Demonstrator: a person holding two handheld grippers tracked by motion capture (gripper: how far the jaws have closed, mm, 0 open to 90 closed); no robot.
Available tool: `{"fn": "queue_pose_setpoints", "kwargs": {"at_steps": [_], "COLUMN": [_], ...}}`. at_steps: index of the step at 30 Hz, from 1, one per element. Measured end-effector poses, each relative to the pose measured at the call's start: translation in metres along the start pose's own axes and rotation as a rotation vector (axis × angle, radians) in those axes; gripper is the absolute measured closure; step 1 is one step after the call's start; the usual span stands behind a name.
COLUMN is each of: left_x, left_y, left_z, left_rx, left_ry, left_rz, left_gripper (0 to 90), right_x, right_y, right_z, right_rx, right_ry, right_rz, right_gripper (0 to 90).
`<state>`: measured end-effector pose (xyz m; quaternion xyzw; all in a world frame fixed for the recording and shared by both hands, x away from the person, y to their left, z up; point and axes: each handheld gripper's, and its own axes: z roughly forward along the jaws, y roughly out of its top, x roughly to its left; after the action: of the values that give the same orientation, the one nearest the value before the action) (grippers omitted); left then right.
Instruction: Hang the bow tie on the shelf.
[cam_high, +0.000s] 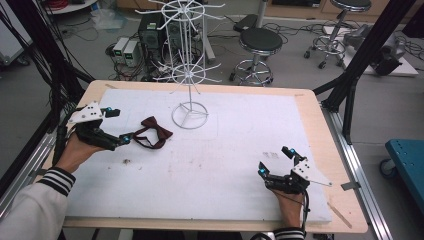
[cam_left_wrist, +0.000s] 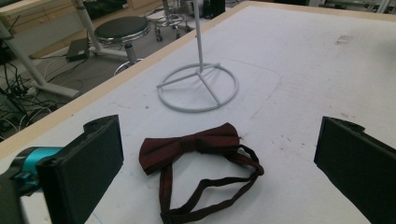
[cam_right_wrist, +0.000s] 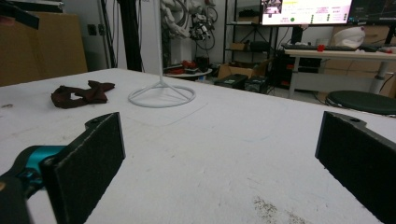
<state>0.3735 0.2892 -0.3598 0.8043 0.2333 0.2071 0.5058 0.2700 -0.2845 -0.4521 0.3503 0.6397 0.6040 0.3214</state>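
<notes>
A dark red bow tie (cam_high: 152, 132) with its strap looped beside it lies flat on the white mat, left of the white wire stand (cam_high: 189, 114). My left gripper (cam_high: 119, 125) hovers just left of it, jaws wide open and aimed at it; in the left gripper view the bow tie (cam_left_wrist: 196, 144) lies between and a little beyond the jaws, untouched. My right gripper (cam_high: 275, 160) rests low near the front right of the mat, open, with nothing between its jaws. From there the bow tie (cam_right_wrist: 81, 93) and the stand's ring base (cam_right_wrist: 161, 97) sit far off.
The wire stand's ring base (cam_left_wrist: 198, 88) stands just beyond the bow tie, its arms spreading overhead. The white mat (cam_high: 210, 165) covers most of the wooden table (cam_high: 327, 150). Stools and cables lie on the floor beyond the far edge.
</notes>
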Motion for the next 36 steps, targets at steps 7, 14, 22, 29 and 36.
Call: {"fn": "queue_pose_setpoints", "kwargs": {"at_steps": [7,14,22,29,36], "left_x": [0.014,0.020,0.025,0.027,0.028], "left_y": [0.010,0.022,0.034,0.042,0.032], "left_z": [0.013,0.031,0.056,0.078,0.093], "left_rx": [0.102,0.159,0.238,0.273,0.324], "left_ry": [-0.013,-0.047,-0.107,-0.155,-0.174], "left_rz": [0.049,0.105,0.171,0.222,0.246], "left_gripper": [1.7,1.7,1.7,1.7,2.1], "right_x": [0.000,0.000,0.000,0.000,0.000], "right_y": [0.000,0.000,0.000,0.000,0.000], "right_z": [0.000,0.000,0.000,0.000,-0.001], "right_rx": [0.001,0.001,0.001,0.000,-0.007], "right_ry": [-0.001,-0.002,-0.002,-0.001,-0.002], "right_rz": [0.004,0.003,0.002,0.003,0.001], "right_gripper": [0.7,0.7,0.7,0.7,0.7]}}
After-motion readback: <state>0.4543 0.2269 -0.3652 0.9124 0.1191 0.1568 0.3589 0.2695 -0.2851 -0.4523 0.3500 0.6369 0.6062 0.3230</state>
